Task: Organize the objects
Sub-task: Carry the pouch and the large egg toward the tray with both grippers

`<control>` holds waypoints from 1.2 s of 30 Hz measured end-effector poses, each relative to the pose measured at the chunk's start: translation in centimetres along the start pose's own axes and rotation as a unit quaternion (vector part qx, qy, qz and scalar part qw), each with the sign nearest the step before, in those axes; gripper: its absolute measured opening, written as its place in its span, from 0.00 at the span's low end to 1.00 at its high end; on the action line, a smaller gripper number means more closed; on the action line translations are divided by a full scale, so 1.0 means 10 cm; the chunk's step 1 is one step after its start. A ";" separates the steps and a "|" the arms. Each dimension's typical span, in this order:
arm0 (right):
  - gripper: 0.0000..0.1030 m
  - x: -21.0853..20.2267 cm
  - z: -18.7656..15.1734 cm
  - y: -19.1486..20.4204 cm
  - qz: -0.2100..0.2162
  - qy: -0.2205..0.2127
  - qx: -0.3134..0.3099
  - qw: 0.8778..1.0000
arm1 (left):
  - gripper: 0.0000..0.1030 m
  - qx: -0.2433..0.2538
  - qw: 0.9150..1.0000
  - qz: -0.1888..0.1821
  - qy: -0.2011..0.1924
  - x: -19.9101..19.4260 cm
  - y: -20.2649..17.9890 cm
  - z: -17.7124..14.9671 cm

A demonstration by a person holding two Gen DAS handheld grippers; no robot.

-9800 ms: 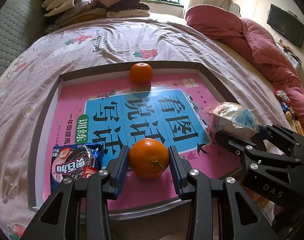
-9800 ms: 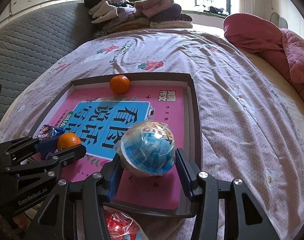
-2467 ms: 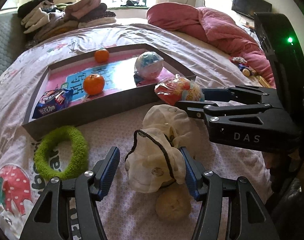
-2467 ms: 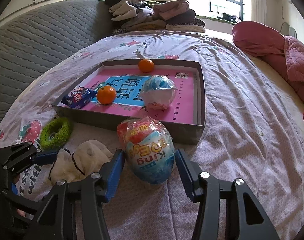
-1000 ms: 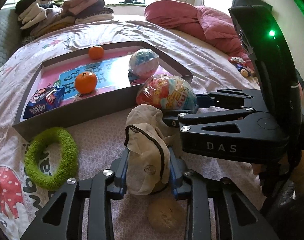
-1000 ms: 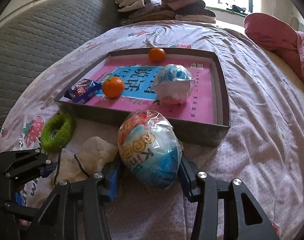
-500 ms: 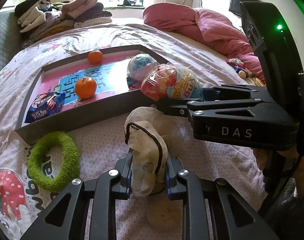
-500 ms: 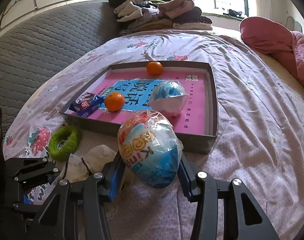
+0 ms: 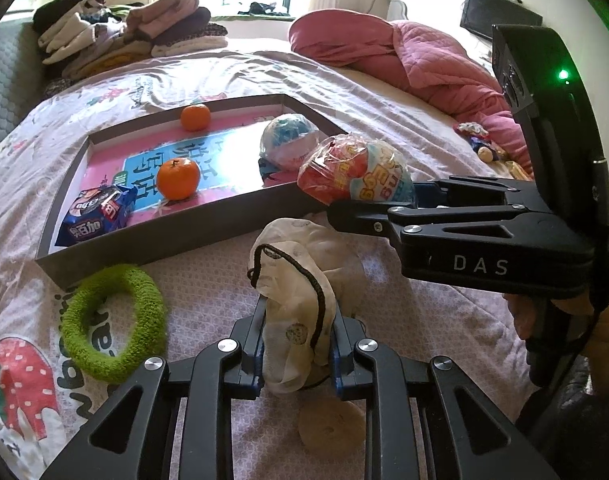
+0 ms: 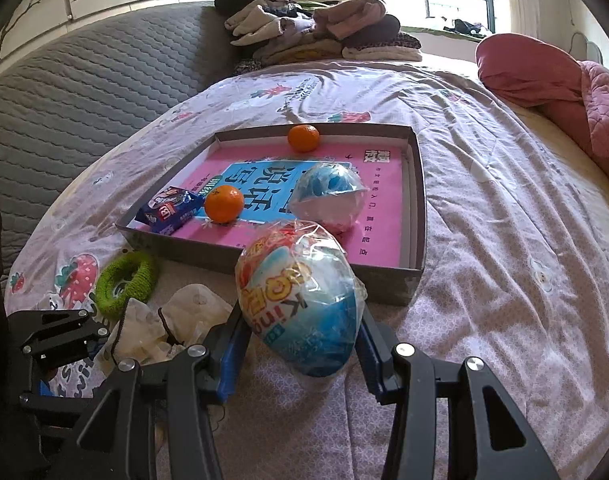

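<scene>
The left gripper (image 9: 296, 354) pinches a white pouch (image 9: 294, 300); the right gripper (image 10: 300, 344) clamps a wrapped egg (image 10: 300, 300), tray (image 10: 418, 208) just ahead.

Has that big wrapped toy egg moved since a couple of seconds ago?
Yes. The toy egg, clamped in the right gripper, has been lifted off the bedsheet and now hangs before the tray's near wall.

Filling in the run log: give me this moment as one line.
left gripper: shut on pouch | right gripper: shut on egg | tray: two oranges, snack, another egg | ring: on bed
</scene>
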State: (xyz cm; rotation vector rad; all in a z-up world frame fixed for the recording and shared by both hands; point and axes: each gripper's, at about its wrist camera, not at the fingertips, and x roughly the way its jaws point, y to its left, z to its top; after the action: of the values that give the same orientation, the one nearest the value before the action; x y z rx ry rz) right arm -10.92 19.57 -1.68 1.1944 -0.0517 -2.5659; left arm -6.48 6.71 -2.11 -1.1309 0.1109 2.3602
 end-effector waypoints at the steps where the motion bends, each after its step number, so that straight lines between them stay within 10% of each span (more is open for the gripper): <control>1: 0.48 0.00 0.00 0.00 0.001 0.000 0.000 1.000 | 0.23 0.000 1.000 0.000 -0.001 0.00 0.00 0.00; 36: 0.48 -0.08 -0.02 0.10 -0.019 -0.008 -0.032 0.999 | 0.23 -0.004 1.000 0.002 -0.028 -0.20 0.00 0.07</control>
State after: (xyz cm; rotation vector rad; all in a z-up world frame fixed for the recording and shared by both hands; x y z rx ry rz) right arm -10.06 18.89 -1.10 1.1633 0.0494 -2.5888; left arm -5.92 6.02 -0.18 -1.0679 0.0854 2.3953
